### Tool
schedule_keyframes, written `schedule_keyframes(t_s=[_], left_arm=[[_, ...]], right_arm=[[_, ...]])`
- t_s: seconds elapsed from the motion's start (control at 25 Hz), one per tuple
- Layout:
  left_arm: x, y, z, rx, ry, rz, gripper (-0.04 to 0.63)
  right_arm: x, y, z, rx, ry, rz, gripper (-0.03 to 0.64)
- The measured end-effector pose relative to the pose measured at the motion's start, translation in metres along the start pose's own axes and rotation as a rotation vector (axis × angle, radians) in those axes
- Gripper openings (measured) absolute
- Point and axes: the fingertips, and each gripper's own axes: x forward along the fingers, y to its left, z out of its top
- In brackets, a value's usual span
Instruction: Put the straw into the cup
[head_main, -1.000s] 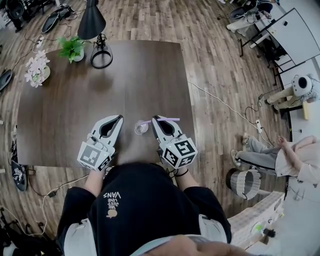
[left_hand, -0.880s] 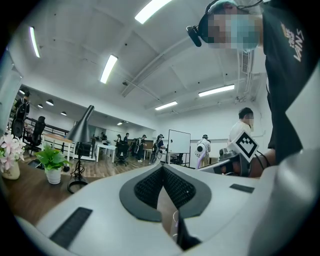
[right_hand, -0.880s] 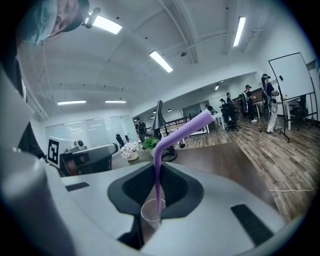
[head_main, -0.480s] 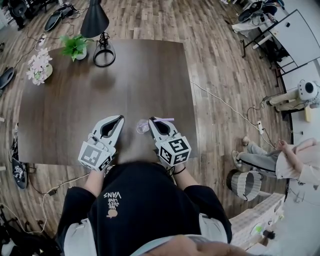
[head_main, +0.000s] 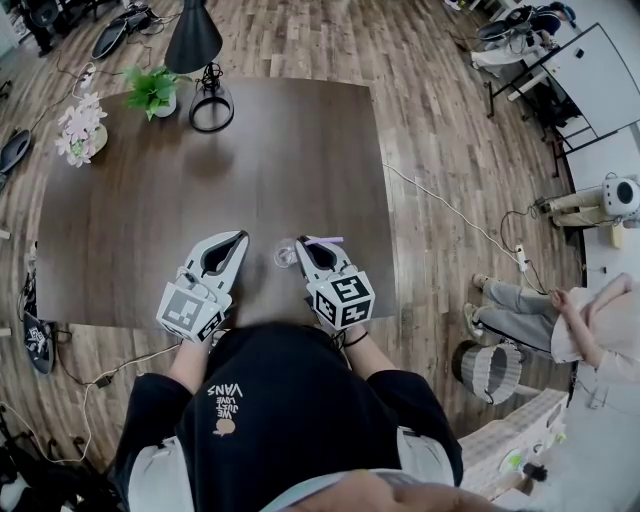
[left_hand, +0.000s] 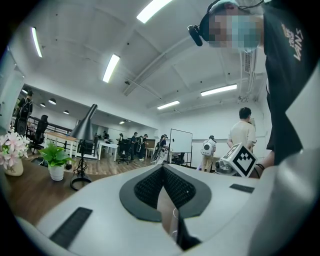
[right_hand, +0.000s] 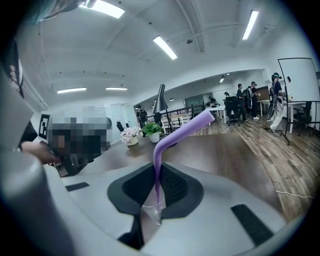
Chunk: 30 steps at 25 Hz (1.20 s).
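Observation:
A clear plastic cup (head_main: 283, 252) stands on the dark wooden table (head_main: 200, 170) near its front edge, between my two grippers. My right gripper (head_main: 303, 245) is shut on a purple bent straw (head_main: 328, 240), and its tips hang just over the cup's right side. In the right gripper view the straw (right_hand: 180, 132) runs down between the shut jaws of the right gripper (right_hand: 159, 167), and its lower end reaches the cup (right_hand: 149, 212). My left gripper (head_main: 238, 238) rests level, a little to the left of the cup and apart from it. The left gripper (left_hand: 162, 167) is shut with nothing in it.
At the table's far left stand a black desk lamp (head_main: 207, 100), a green potted plant (head_main: 152, 92) and a pot of pale flowers (head_main: 78, 130). A cable (head_main: 450, 210) crosses the wooden floor on the right, where a seated person (head_main: 520, 305) and a bin (head_main: 490, 368) are.
My right gripper has come down and to the left with the straw, and its tips now overlap the cup. The left gripper has stayed put.

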Motion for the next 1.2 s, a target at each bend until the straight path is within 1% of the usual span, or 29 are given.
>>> schedule_keyframes(t_s=[0.16,0.28,0.32,0.36,0.4,0.48,0.88,1.04,1.2], left_arm=[[0.001,-0.001,0.0,0.0,-0.003,-0.002,0.011],[0.001,-0.001,0.0,-0.003,-0.003,-0.001,0.011],[0.001,-0.001,0.0,-0.004,-0.004,-0.001,0.011],[0.001,0.0,-0.001,-0.006,-0.004,0.001,0.011],[0.001,0.0,-0.001,-0.007,-0.004,0.002,0.011],[0.001,0.001,-0.002,-0.008,-0.003,0.004,0.011],[0.005,-0.001,0.0,-0.009,-0.005,-0.001,0.011],[0.008,-0.004,0.0,-0.01,-0.006,-0.007,0.011],[0.01,-0.006,0.0,-0.011,-0.008,-0.013,0.011]], right_arm=[[0.001,0.0,0.0,-0.001,-0.003,0.002,0.041],[0.003,0.005,0.001,0.006,-0.007,0.034,0.042],[0.004,0.007,0.001,0.001,-0.001,0.045,0.067],[0.006,0.009,0.0,-0.006,0.008,0.052,0.119],[0.007,0.011,-0.001,-0.01,0.018,0.057,0.157],[0.009,0.012,-0.004,-0.007,0.029,0.066,0.173],[0.004,0.008,-0.001,0.005,0.027,0.058,0.176],[-0.003,0.001,0.009,0.012,-0.01,0.035,0.181],[-0.013,-0.002,0.031,-0.001,-0.06,0.027,0.181]])
